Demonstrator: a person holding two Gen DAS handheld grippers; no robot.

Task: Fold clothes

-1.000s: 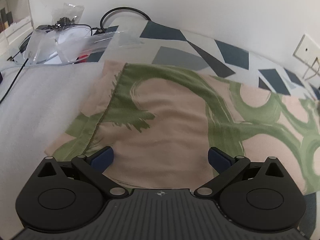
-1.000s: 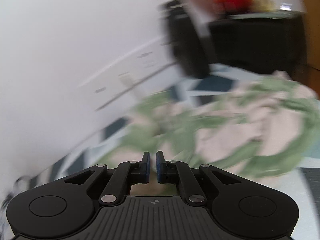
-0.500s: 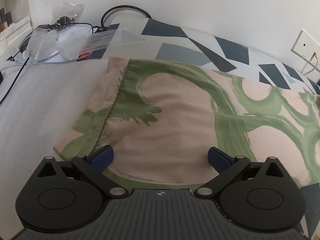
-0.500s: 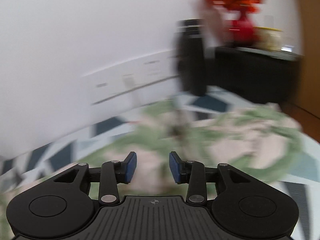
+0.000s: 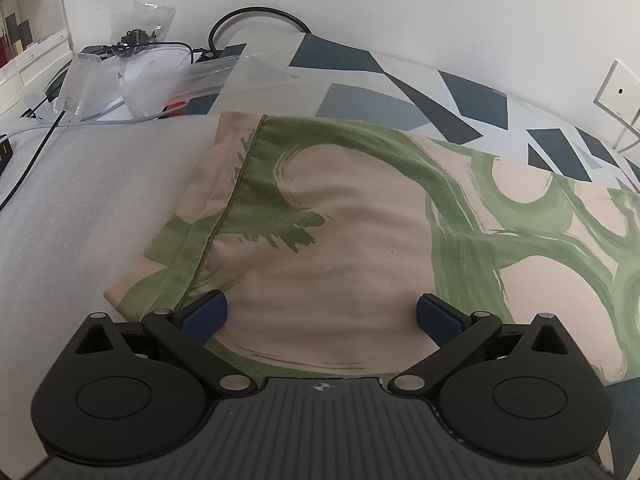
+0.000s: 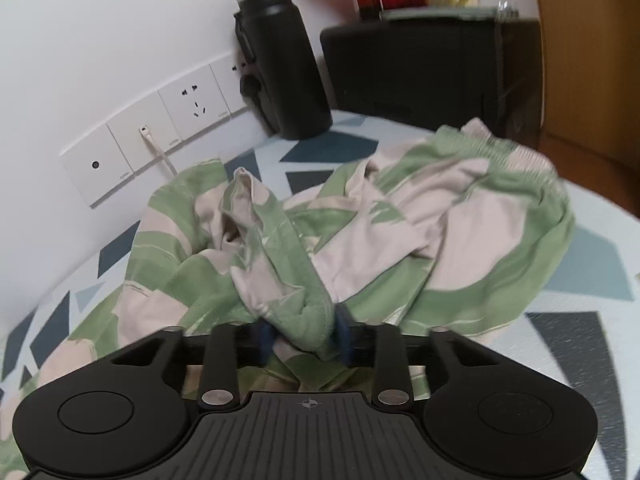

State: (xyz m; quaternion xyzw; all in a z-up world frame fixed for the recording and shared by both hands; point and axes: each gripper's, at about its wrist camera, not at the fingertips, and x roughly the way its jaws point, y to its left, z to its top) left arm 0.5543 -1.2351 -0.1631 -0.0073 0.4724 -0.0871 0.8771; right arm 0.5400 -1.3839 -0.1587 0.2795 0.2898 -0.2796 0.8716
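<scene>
Right gripper (image 6: 306, 334) closing around soft, rumpled green-and-pink garment (image 6: 400, 232).

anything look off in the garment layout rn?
Yes. In the right wrist view the far part of the garment is bunched in a rumpled heap near the black bottle, while the right gripper is closing on a raised fold. In the left wrist view it lies flat under the open left gripper.

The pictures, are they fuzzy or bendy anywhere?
Left wrist view: sharp, but the fisheye bends the wall line and the green-and-pink cloth. Right wrist view: the far edge of the cloth smears, the black bottle looks soft and leans.
</scene>
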